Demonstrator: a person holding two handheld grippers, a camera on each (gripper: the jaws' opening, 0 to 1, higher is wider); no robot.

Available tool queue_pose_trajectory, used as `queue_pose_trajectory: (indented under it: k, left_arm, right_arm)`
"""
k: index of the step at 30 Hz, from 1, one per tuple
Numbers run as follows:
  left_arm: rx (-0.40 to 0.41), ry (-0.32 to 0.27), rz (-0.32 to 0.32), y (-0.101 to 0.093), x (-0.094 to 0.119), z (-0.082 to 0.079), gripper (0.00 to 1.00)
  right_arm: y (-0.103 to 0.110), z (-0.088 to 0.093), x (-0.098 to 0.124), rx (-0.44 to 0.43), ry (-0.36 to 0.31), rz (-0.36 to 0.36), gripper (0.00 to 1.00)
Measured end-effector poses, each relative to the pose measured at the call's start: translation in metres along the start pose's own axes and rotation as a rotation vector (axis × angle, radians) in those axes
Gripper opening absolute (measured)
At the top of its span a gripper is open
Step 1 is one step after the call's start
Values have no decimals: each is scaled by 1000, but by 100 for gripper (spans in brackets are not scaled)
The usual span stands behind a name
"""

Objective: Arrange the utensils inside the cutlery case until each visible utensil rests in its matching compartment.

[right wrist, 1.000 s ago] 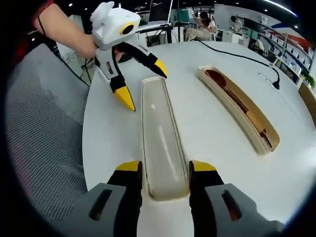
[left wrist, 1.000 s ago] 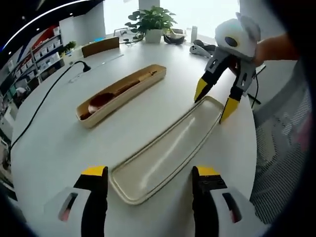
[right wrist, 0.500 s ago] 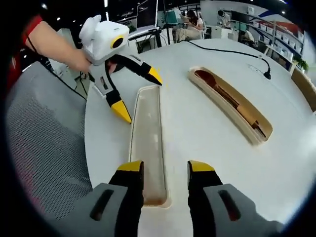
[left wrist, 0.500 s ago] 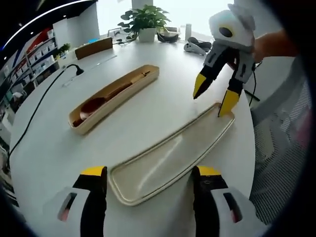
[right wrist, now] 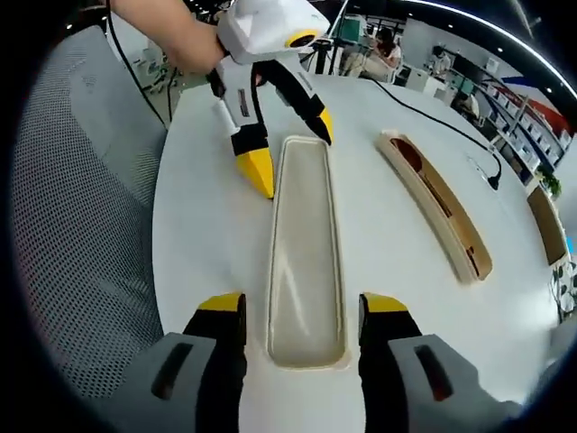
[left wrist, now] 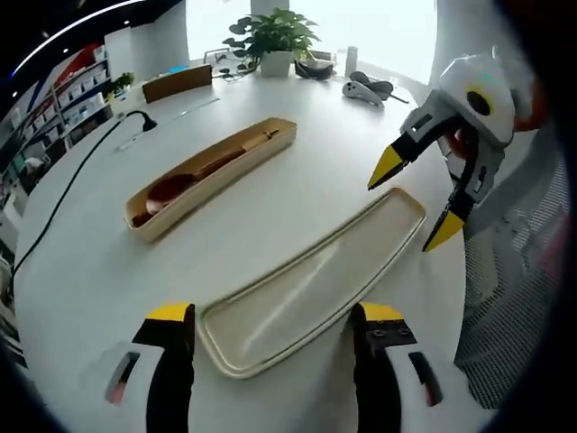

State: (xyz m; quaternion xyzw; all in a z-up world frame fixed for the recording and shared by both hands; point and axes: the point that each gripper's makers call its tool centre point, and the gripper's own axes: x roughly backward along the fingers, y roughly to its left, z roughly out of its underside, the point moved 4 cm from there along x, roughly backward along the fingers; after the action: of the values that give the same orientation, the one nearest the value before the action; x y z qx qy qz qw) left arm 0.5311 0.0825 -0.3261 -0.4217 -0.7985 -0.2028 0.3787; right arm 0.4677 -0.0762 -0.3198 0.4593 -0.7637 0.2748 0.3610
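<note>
My right hand-held gripper [right wrist: 300, 311] straddles the lid's [right wrist: 305, 244] near end, jaws apart, my left hand-held gripper [right wrist: 290, 148] straddling the far end.

Open office (bright), shelving [left wrist: 68, 95], potted plant [left wrist: 275, 36]

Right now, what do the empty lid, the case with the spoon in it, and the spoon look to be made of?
Lid: likely plastic, cream, smooth, faintly translucent, with a soft glare streak. Case: probably the same plastic, tan and matte, with no shine. Spoon: seemingly wood, with a reddish-brown bowl and a paler handle; grain is too small to confirm.

No text can be read — no labels, brands or numbers (shelves too blurred).
</note>
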Motion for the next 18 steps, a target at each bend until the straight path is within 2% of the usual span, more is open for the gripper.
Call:
queue_pose_trajectory:
  k: [1, 3, 4, 5, 8, 12, 14, 16, 17, 18]
  left_arm:
    - [1, -3, -1, -1, 1, 0, 74]
    - [1, -4, -2, -1, 1, 0, 74]
    - [-2, -3, 1, -1, 0, 0, 75]
    - [-1, -4, -2, -2, 0, 0, 75]
    - [-10, -4, 6, -3, 1, 0, 75]
    - [-83, -5, 59, -7, 0, 0, 76]
    - [-113, -2, 75, -8, 0, -1, 75]
    - [-175, -9, 91, -10, -1, -6, 74]
    - [-193, -10, 101, -13, -2, -8, 73]
    - [-195, -9, 110, -14, -3, -8, 71]
  right_arm:
    - [-3, 2, 1, -14, 15, 9, 50]
    - [0, 5, 2, -51, 45, -36, 40]
    - [1, 5, 2, -41, 43, -42, 36]
    - [-1, 2, 1, -18, 26, -34, 36]
    - [-3, 6, 1, -40, 46, -55, 35]
    - [-7, 6, 2, -40, 44, -120, 35]
    - [-7, 4, 3, -95, -2, -200, 35]
    - [-16, 3, 3, -163, -41, -225, 35]
    - [-17, 2, 4, -217, -54, -272, 35]
    - [-18, 2, 4, -239, -49, -288, 35]
